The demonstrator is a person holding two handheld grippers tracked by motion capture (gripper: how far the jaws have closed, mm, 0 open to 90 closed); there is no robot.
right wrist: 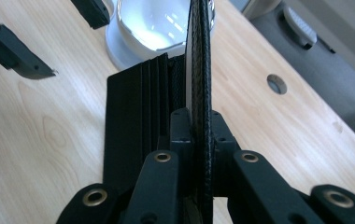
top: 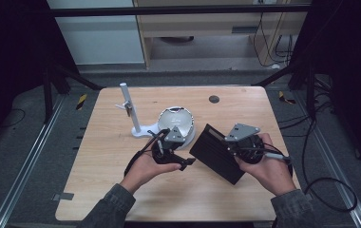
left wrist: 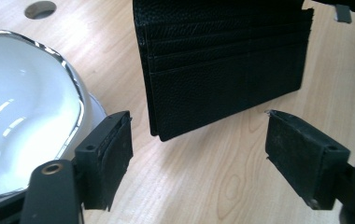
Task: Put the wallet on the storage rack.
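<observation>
Matte black fingers (right wrist: 199, 135), pebbled leather wallet (right wrist: 201, 56)

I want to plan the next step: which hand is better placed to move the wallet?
Probably the right: its tool is shut on the wallet, while the left tool stands open beside it.

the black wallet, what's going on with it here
A person works at a wooden table with a gripper in each hand. The right gripper is clamped on one flap of the black wallet, holding it open above the table. The left gripper is open, with nothing between its jaws, pointing at the wallet's card slots. A white bowl-shaped lamp on a stand sits just behind the left hand.
</observation>
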